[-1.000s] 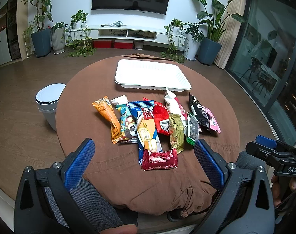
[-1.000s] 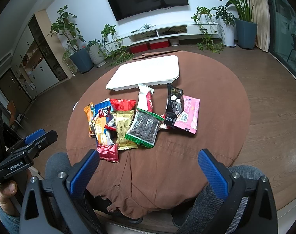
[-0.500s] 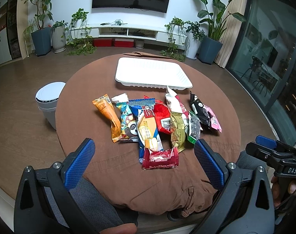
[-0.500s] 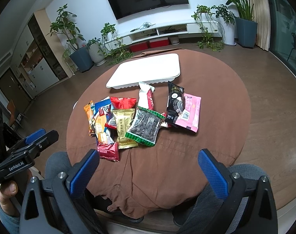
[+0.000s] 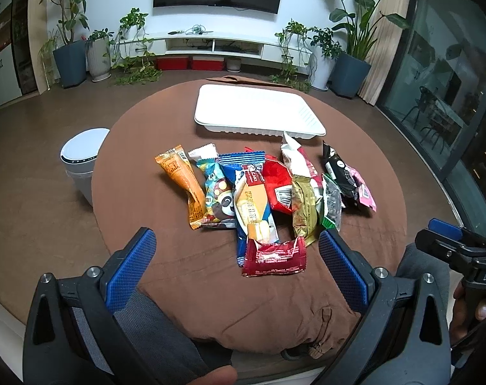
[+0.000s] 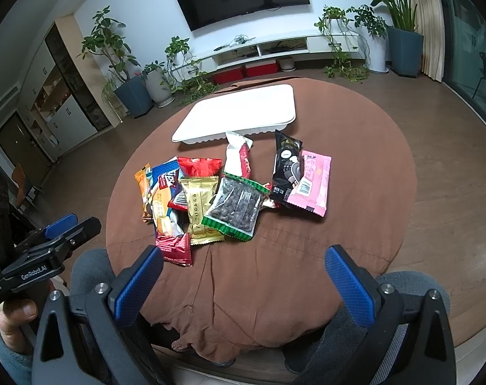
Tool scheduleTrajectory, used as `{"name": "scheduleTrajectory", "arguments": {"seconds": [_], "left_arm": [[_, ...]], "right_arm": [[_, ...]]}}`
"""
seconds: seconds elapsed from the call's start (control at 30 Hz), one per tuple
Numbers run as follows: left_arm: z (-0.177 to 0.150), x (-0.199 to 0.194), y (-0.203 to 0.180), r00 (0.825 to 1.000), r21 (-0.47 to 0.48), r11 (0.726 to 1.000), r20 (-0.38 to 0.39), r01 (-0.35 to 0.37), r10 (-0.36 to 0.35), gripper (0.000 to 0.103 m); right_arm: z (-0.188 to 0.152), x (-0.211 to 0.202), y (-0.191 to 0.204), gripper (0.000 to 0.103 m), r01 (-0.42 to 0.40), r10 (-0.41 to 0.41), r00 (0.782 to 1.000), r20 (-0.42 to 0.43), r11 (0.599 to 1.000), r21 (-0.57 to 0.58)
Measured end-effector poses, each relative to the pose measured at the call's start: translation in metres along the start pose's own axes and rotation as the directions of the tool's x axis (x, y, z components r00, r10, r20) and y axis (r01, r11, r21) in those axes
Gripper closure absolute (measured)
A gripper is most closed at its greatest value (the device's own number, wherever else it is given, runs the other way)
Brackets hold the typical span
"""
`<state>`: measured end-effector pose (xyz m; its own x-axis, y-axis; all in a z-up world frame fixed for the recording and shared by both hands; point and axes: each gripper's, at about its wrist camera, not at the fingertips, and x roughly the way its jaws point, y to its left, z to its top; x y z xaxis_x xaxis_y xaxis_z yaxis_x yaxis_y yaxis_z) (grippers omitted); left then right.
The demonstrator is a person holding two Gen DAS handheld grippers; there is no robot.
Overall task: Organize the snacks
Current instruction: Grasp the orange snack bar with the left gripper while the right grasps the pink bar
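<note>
Several snack packets lie in an overlapping row on the round brown-clothed table (image 5: 166, 276). Among them are an orange packet (image 5: 182, 179), a dark red packet (image 5: 275, 258) nearest me, a clear bag of dark pieces with a green edge (image 6: 236, 205) and a pink packet (image 6: 313, 181). Behind them sits an empty white tray (image 5: 259, 112) (image 6: 239, 114). My left gripper (image 5: 236, 256) hovers open above the table's near edge, just short of the dark red packet. My right gripper (image 6: 243, 271) is open too, nothing between its blue pads, near the front edge.
A white lidded bin (image 5: 82, 157) stands on the floor left of the table. Potted plants (image 5: 70, 54) and a low TV shelf (image 5: 211, 45) line the far wall. A person's grey-clad knees (image 6: 403, 292) are under the near table edge. Glass doors (image 5: 451, 73) are on the right.
Both grippers have eased slightly forward toward the packets, staying open. The snacks and tray have not moved.
</note>
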<state>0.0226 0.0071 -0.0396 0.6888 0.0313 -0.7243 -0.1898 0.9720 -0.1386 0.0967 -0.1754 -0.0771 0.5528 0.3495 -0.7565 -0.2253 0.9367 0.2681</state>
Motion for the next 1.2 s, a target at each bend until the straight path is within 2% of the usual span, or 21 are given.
{"name": "scheduleTrajectory", "arguments": {"seconds": [0.1,0.13,0.17,0.27,0.33,0.4,0.47,0.53,0.6,0.67,0.73,0.83,0.9,1.07,1.2], "left_arm": [[0.001,0.004,0.001,0.997,0.014,0.997,0.034,0.074,-0.075,0.0],[0.002,0.008,0.0,0.992,0.048,0.992,0.044,0.119,-0.122,0.0],[0.002,0.011,-0.001,0.991,0.07,0.99,0.036,0.126,-0.129,0.0],[0.0,0.029,-0.001,0.998,0.087,0.995,-0.052,0.047,-0.043,0.0],[-0.002,0.04,0.006,0.991,0.033,0.999,-0.132,0.023,-0.018,0.0],[-0.003,0.047,0.016,0.986,-0.033,0.999,-0.165,0.004,-0.009,0.0],[-0.002,0.054,0.021,0.981,-0.042,0.999,-0.192,-0.01,0.002,0.0],[-0.003,0.058,0.022,0.979,-0.034,0.999,-0.202,-0.02,0.013,0.0],[-0.005,0.06,0.023,0.98,-0.044,0.999,-0.199,0.002,-0.011,0.0],[-0.002,0.061,0.027,0.98,-0.072,0.996,-0.187,0.053,-0.066,0.0],[0.006,0.063,0.035,0.984,-0.089,0.994,-0.165,0.057,-0.071,0.001],[0.032,0.069,0.057,0.993,-0.134,0.991,-0.109,0.022,-0.037,0.005],[0.046,0.081,0.069,0.993,-0.147,0.989,-0.114,-0.016,-0.001,0.016],[0.07,0.132,0.095,0.982,-0.142,0.988,-0.189,-0.053,0.026,0.037],[0.069,0.162,0.105,0.965,-0.162,0.985,-0.261,-0.061,0.017,0.038]], "right_arm": [[0.002,0.001,-0.004,0.0,-0.009,0.009,1.0,0.003,1.0,0.007],[0.003,0.002,-0.006,0.0,-0.015,0.015,1.0,0.006,1.0,0.011],[0.005,0.002,-0.007,0.0,-0.018,0.018,1.0,0.011,1.0,0.013],[0.007,0.0,-0.006,0.0,-0.017,0.018,0.999,0.048,1.0,-0.006],[0.009,-0.001,-0.005,0.0,-0.021,0.023,0.997,0.08,0.999,-0.027],[0.012,0.001,-0.005,0.0,-0.051,0.054,0.994,0.096,0.998,-0.032],[0.015,0.01,-0.006,0.0,-0.09,0.091,0.994,0.059,0.996,-0.025],[0.017,0.017,-0.008,0.007,-0.12,0.121,0.992,0.021,0.993,-0.015],[0.02,0.028,-0.014,0.014,-0.116,0.116,0.993,-0.023,0.993,-0.003],[0.022,0.036,-0.021,0.014,-0.094,0.094,0.994,-0.053,0.996,0.004],[0.024,0.041,-0.027,0.014,-0.085,0.086,0.995,-0.059,0.996,0.014],[0.028,0.044,-0.038,0.014,-0.087,0.089,0.994,-0.061,0.996,0.034],[0.032,0.046,-0.045,0.014,-0.097,0.101,0.993,-0.061,0.994,0.059],[0.037,0.048,-0.051,0.016,-0.082,0.086,0.994,-0.06,0.994,0.071],[0.036,0.055,-0.05,0.018,-0.076,0.082,0.994,-0.077,0.995,0.072]]}}
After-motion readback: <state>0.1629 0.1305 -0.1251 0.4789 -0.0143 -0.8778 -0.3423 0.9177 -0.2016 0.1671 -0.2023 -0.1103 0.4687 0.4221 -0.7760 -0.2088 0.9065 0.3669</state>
